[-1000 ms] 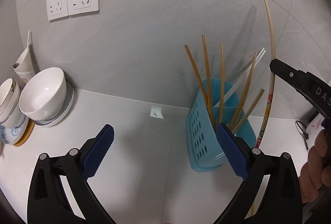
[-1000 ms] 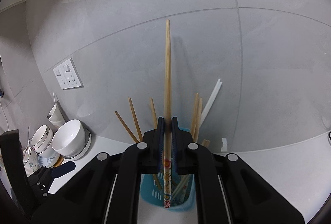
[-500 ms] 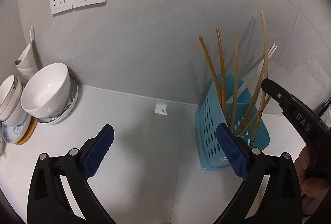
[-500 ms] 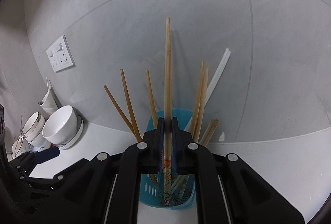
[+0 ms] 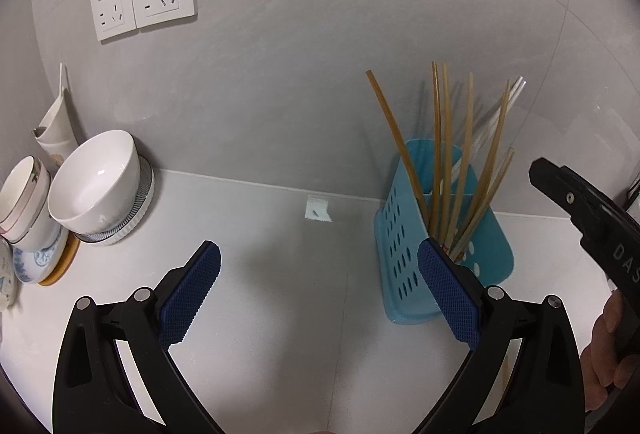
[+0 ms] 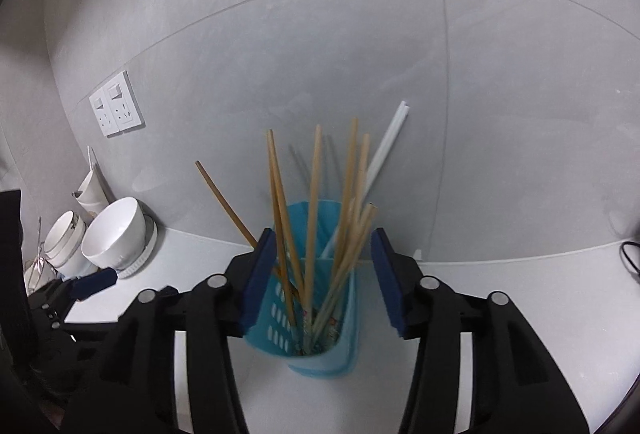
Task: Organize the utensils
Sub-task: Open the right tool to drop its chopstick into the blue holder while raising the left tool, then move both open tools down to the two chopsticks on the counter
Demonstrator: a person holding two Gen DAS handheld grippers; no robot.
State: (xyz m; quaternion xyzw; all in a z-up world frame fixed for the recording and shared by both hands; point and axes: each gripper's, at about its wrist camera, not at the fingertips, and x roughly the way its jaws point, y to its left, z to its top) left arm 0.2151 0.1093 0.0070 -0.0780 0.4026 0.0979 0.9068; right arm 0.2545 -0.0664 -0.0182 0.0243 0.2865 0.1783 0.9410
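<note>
Currently the right gripper (image 6: 324, 274) has its jaws opening, nothing pinched; its blue textured pads straddle the perforated teal plastic holder (image 6: 316, 334) on the white counter (image 5: 280, 314). Slim wooden chopsticks (image 6: 312, 209) and white ones stand inside, leaning apart. Left gripper (image 5: 320, 298) gapes wide, empty, beside the holder. Glossy white bowl (image 5: 96, 177) far left.

The left gripper (image 5: 318, 292) hangs wide apart over the white counter (image 5: 260, 234), nothing between its blue pads; its right pad overlaps the perforated blue plastic holder (image 5: 394, 246) of wooden chopsticks (image 5: 440, 153), white ceramic bowl (image 5: 96, 179) far left
</note>
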